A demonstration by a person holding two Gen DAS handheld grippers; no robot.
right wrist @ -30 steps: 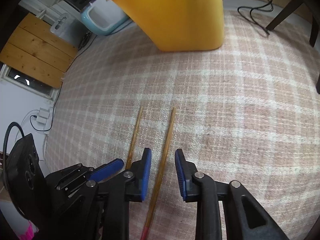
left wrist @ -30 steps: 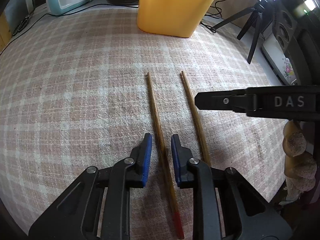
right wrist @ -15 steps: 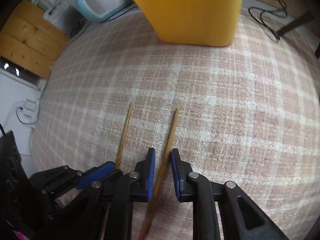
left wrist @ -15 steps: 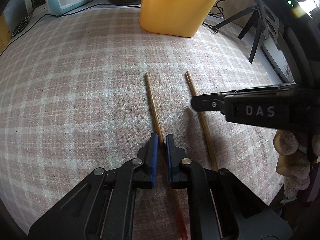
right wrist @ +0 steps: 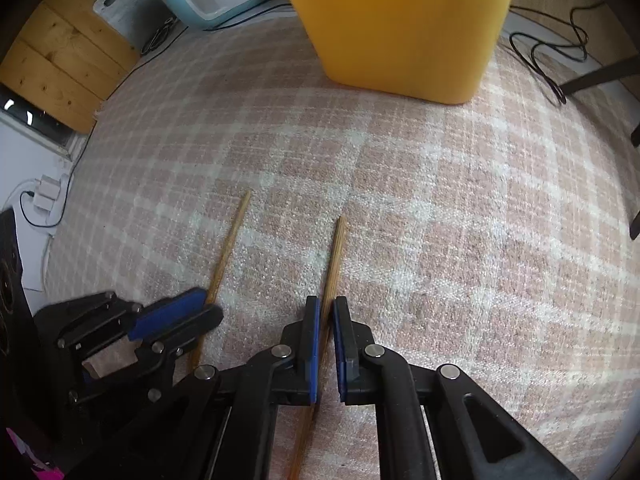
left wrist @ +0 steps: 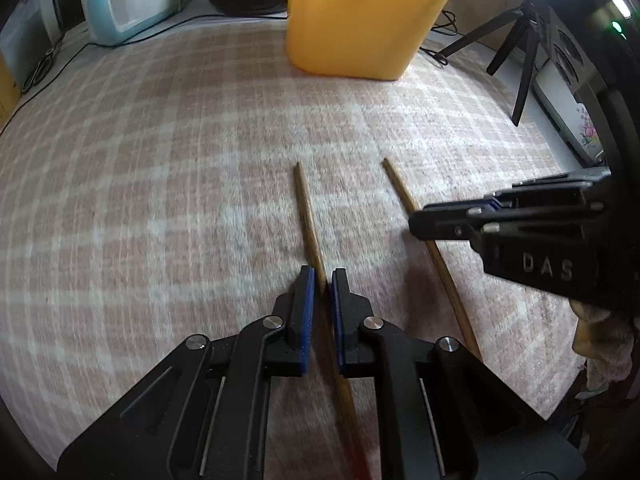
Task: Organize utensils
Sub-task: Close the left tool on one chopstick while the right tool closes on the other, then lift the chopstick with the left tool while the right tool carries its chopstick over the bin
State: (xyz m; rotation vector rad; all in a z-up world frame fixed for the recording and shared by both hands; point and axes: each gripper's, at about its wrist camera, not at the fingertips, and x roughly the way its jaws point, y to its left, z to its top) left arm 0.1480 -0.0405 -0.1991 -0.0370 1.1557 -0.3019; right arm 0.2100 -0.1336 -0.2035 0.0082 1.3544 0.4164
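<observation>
Both pairs of fingers have just been closing, each on its own chopstick, where a second ago they stood apart astride the sticks.

From the left wrist: the left gripper (left wrist: 322, 276) has its blue pads together on the left chopstick (left wrist: 306, 210), which runs from between them out toward the yellow container (left wrist: 360, 20) standing well apart at the far side of the bench (left wrist: 160, 200). The stick's near end passes under the gripper body toward the bottom edge, with a reddish end (blurred, so hard to be sure). To the right, the right gripper (left wrist: 424, 226) reaches in from the side and covers part of the right chopstick (left wrist: 400, 192), whose tip lies parallel to the first on the checked cloth (left wrist: 120, 260).

From the right wrist: the right gripper (right wrist: 326, 308) is clamped on the right chopstick (right wrist: 336, 256), the stick sitting squarely in the narrow slot between the pads. Just beside it, the left gripper (right wrist: 188, 312) shows at lower left, over the left chopstick (right wrist: 232, 240).

Both sticks seem to lie on the cloth, though whether either has begun to lift I cannot tell. With both grips made, I judge the pick-up step complete; what remains is probably to raise the pair and carry them to the yellow container (right wrist: 400, 20), keeping each stick from pivoting in its pads.
</observation>
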